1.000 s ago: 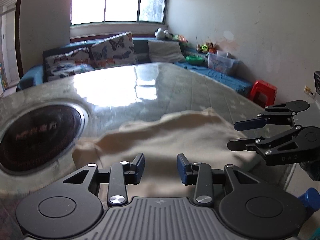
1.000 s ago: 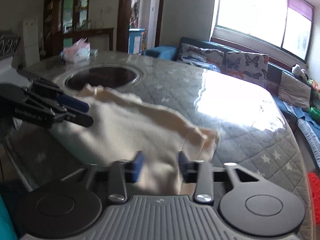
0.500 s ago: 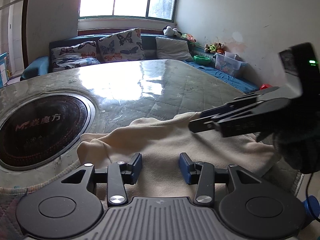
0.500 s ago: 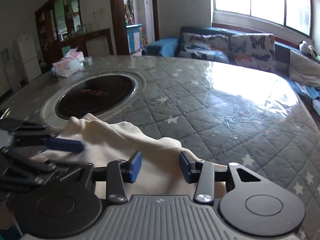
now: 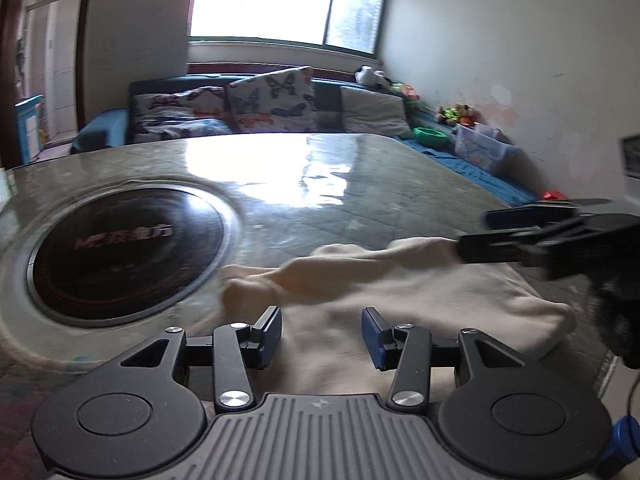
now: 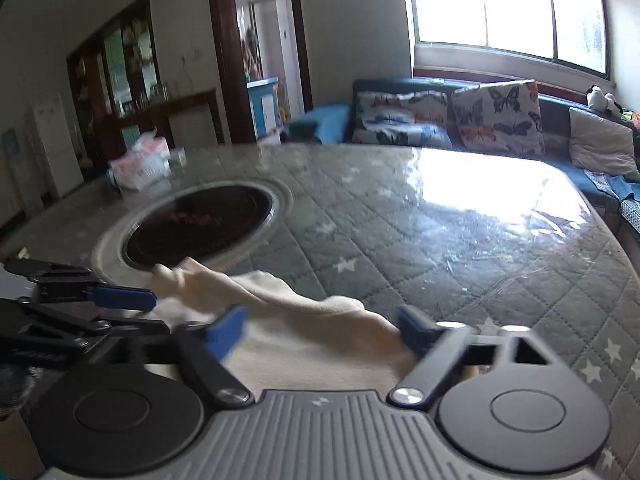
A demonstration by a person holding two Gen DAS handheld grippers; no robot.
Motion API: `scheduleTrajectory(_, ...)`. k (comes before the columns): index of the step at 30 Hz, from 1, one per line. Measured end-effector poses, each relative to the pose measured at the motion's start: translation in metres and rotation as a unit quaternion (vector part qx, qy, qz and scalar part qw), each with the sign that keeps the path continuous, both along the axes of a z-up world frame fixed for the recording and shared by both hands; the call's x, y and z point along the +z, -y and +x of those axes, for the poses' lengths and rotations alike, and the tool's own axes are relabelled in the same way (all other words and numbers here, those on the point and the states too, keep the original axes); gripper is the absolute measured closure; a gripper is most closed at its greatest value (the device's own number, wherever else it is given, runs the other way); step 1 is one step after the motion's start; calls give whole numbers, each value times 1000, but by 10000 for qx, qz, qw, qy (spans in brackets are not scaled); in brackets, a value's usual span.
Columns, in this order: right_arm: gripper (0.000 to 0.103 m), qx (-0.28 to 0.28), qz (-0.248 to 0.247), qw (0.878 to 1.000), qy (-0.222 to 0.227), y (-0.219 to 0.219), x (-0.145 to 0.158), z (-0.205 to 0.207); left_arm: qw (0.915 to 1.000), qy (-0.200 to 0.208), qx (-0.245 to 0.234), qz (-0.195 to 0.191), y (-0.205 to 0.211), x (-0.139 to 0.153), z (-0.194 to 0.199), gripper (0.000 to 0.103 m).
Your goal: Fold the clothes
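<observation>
A cream garment [image 5: 400, 292] lies crumpled on the quilted grey table [image 5: 360, 200] by its near edge, its far hem bunched into a raised ridge. My left gripper [image 5: 322, 336] hovers over the garment's near part. Its jaws are opening and nothing is pinched between the blue pads. In the right wrist view the garment [image 6: 304, 340] runs under my right gripper [image 6: 320, 332], whose jaws are opening wide and stand clear of the cloth. The right gripper [image 5: 520, 232] reaches in from the right, its lower finger at the ridge. The left gripper [image 6: 120, 300] shows at the left.
A round black hob [image 5: 124, 248] is set into the table left of the garment, also the hob [image 6: 200, 220] beyond it. A tissue pack [image 6: 140, 164] sits at the far left edge. A sofa with butterfly cushions [image 5: 272, 100] stands behind the table.
The right gripper's jaws have sprung from a narrow gap to wide apart. The left jaws have widened slightly. Both grippers have shifted sideways over the garment, and its far hem is more bunched.
</observation>
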State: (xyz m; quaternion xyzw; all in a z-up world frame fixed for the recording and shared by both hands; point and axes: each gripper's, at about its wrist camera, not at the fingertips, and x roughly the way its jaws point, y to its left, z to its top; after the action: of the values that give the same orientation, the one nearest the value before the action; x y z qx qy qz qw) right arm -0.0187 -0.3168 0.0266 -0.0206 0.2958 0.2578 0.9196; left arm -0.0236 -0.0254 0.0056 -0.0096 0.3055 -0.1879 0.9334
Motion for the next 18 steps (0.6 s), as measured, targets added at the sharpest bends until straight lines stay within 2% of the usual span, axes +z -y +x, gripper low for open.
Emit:
scheduleTrajectory(2,0,13,126,9998,156,3,4,-9,10000,-20,88,-7,-6,0,-1,54)
scheduleTrajectory(9,0,42,393,9991,166,3,10,-23,9999,-51,134,37,-9,0,-10,43)
scheduleTrajectory(12,0,145,229,9996,125,-5,7,-29,9997,-68,195,109,-8,-1,-12,33)
scheduleTrajectory(18,0,212,-625,9969,425,-24,-9,-50,9992,-140,330,201,-11,-7,-16,31)
